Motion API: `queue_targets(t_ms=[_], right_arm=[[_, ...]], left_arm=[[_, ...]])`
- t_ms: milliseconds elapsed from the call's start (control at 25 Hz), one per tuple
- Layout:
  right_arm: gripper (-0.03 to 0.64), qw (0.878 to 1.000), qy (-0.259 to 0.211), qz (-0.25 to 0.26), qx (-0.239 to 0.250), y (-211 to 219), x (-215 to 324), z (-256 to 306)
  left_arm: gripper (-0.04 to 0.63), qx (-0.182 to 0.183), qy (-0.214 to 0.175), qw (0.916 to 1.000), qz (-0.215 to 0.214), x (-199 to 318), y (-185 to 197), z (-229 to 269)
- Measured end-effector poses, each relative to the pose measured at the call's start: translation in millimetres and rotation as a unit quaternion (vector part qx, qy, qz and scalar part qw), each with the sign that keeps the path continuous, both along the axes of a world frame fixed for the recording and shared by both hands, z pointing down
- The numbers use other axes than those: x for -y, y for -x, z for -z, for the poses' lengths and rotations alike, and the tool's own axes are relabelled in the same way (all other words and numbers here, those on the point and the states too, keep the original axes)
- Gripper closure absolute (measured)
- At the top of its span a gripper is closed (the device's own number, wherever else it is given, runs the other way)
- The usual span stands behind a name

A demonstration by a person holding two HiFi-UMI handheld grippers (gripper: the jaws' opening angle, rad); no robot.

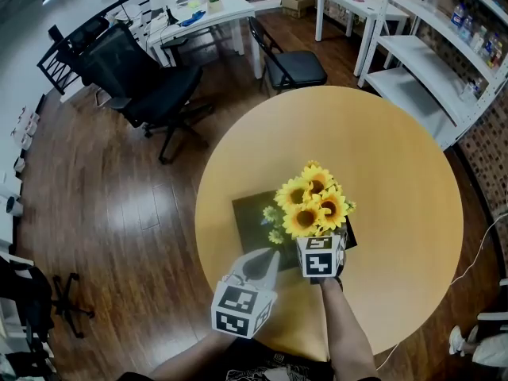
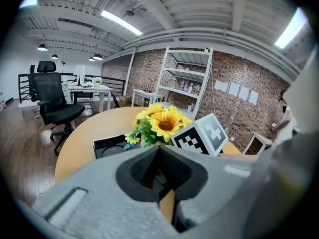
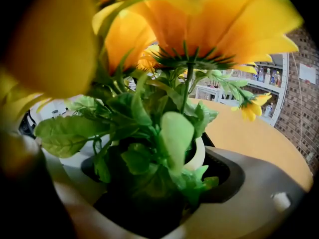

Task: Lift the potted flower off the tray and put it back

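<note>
Left gripper [image 1: 270, 259]: nearest item, at the near-left edge of the tabletop; jaws pressed together with nothing between them; tips aimed at the near side of the tray, just short of it; marker cube on top, a bare forearm behind it.
Office chair [image 1: 139, 78]: black, on dark wooden floor, far left, well apart from the tabletop.
White desk [image 1: 202, 14]: far left, behind the office chair; small items on it, too small to tell.
Tray [image 1: 252, 213]: dark, square, flat on the tabletop left of centre; left part bare, right part covered from above by blooms.
Folding chair [image 1: 290, 66]: black, just beyond the far edge of the tabletop.
Potted flower [image 1: 312, 205]: yellow sunflowers and green leaves in a white pot; over the right part of the tray; whether the pot rests on the tray or is clear of it cannot be told.
Right gripper [image 3: 144, 163]: near side of the potted flower; jaws pinching the white pot from both sides, leaves filling the gap; marker cube showing just under the blooms.
Tabletop [image 1: 397, 181]: round, light wood.
Shelving [image 1: 432, 62]: white, far right, against a brick wall; bottles on upper shelves.
</note>
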State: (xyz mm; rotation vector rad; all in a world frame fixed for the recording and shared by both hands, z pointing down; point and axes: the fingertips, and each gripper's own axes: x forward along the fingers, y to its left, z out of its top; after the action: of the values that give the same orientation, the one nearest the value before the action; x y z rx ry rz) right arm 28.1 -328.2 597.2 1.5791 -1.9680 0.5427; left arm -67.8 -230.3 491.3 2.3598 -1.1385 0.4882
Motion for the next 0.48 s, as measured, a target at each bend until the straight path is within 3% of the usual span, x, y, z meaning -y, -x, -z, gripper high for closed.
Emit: queue_targets(t_ms=[480], right_arm=[[0.12,0.999,-0.035,0.019,0.019,-3.0,-31.0,47.6]], left_arm=[[0.591,-0.006,-0.024,0.9993,0.027,-2.2,10.3,6.4]])
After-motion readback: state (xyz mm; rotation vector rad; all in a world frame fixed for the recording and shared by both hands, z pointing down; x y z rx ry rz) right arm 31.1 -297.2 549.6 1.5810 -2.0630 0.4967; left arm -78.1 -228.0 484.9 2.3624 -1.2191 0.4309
